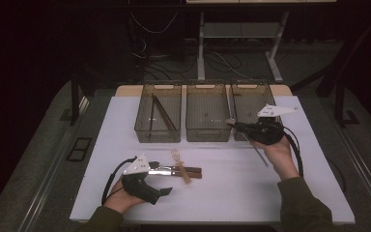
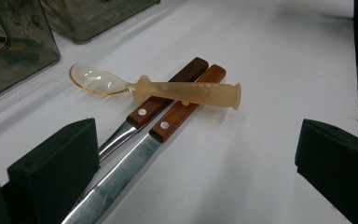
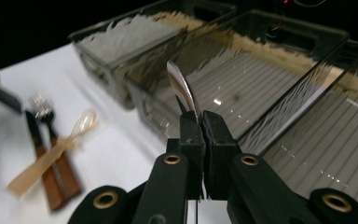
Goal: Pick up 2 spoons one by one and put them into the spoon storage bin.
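My right gripper [image 1: 238, 126] [image 3: 200, 127] is shut on a metal spoon [image 1: 258, 151] [image 3: 180, 87], held just before the gap between the middle bin [image 1: 207, 118] and the right bin [image 1: 251, 99]; the spoon's handle slants down toward the person. A knife [image 2: 121, 175] and a fork [image 2: 144, 109] with wooden handles [image 1: 186, 171] lie side by side on the white table [image 1: 232, 193]. Across their handles rests a translucent plastic spoon [image 1: 178, 162] [image 2: 177, 88]. My left gripper [image 1: 158, 180] [image 2: 198, 140] stands open at the blade ends, with nothing between its jaws.
Three smoky translucent bins stand in a row at the back; the left bin [image 1: 158, 116] holds a pair of long thin sticks. Beyond the table are a desk frame and cables [image 1: 222, 60] on the floor.
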